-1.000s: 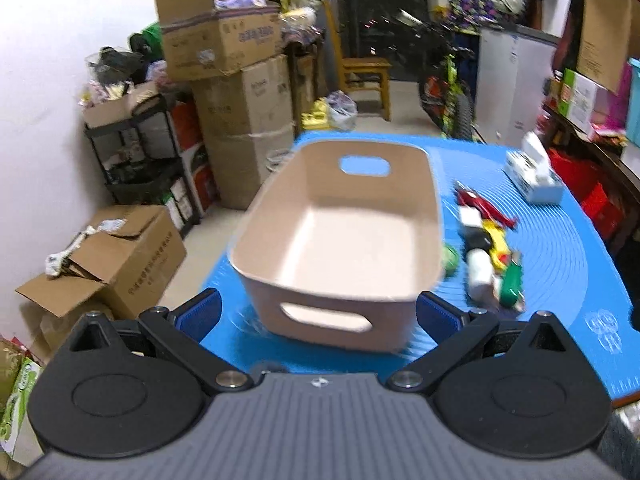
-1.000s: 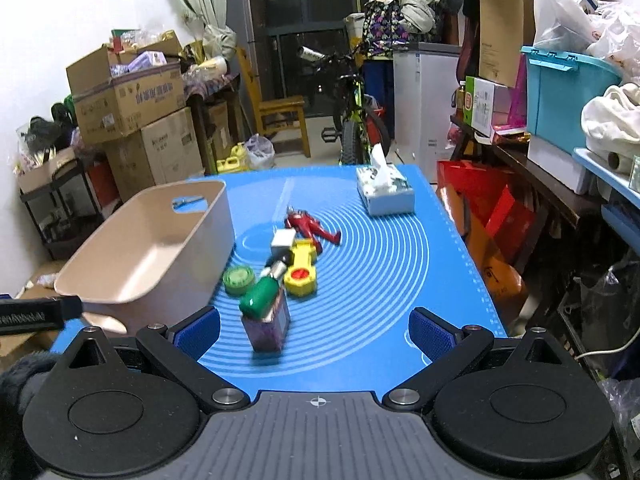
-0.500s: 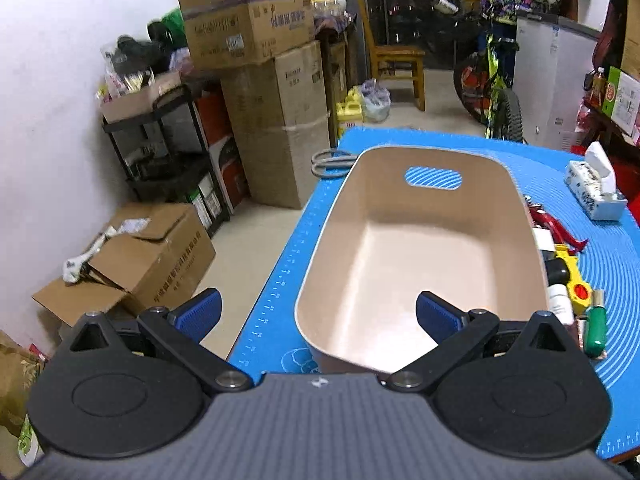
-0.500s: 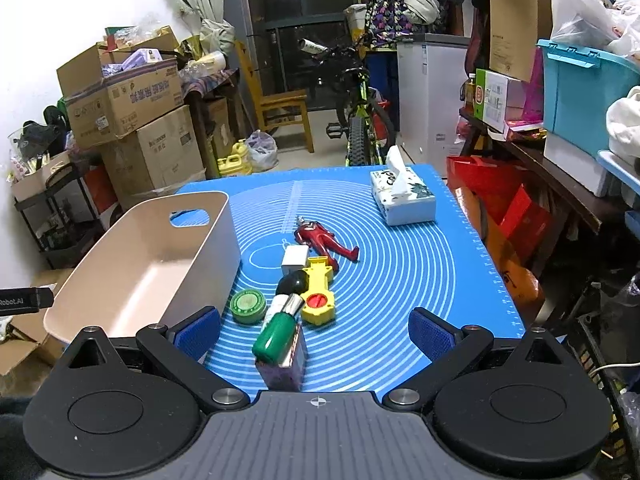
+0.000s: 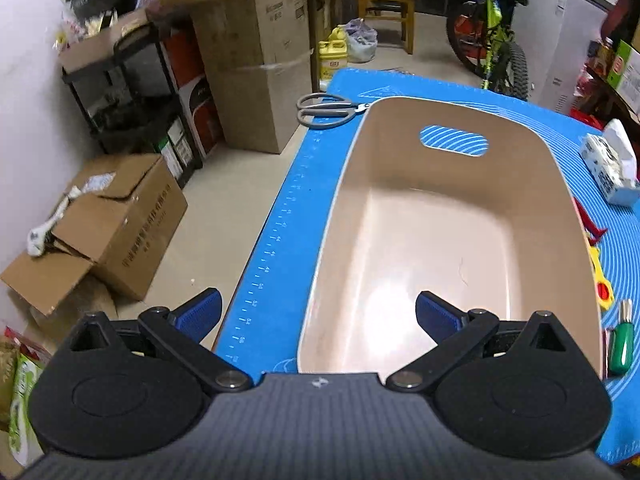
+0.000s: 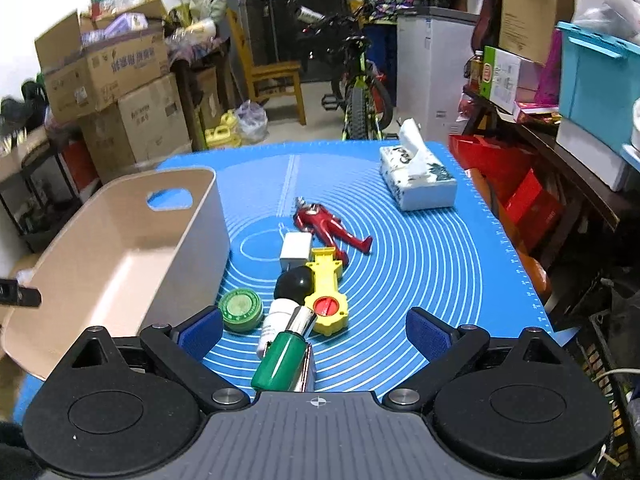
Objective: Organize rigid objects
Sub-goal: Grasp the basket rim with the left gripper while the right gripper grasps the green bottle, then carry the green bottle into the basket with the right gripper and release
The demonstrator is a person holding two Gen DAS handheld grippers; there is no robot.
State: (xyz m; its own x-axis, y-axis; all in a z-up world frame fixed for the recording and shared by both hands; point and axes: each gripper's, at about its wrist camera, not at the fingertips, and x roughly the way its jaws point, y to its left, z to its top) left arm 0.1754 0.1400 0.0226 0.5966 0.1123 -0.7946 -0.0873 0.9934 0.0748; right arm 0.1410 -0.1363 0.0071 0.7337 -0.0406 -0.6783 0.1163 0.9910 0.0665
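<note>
Green-capped bottle (image 6: 282, 358) between the gaping right tongs (image 6: 314, 330) looks light, stiff, slippery (grip its body); left tongs (image 5: 318, 314) gape too.

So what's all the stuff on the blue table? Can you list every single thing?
bin: 1, beige, left part of the mat, nothing inside
scissors: 1, grey, on the mat behind the bin's far left corner
tissue box: 1, white, far right of the mat
action figure: 1, red, lying mid-mat
charger block: 1, white, beside the figure
yellow toy: 1, yellow with a red disc, mid-mat
round tin: 1, green, next to the bin
black-capped bottle: 1, white, lying down
green-capped bottle: 1, lying nearest the right gripper
mat: 1, blue, covering the table
left gripper: 1, open, over the bin's near end
right gripper: 1, open, above the bottles
</note>
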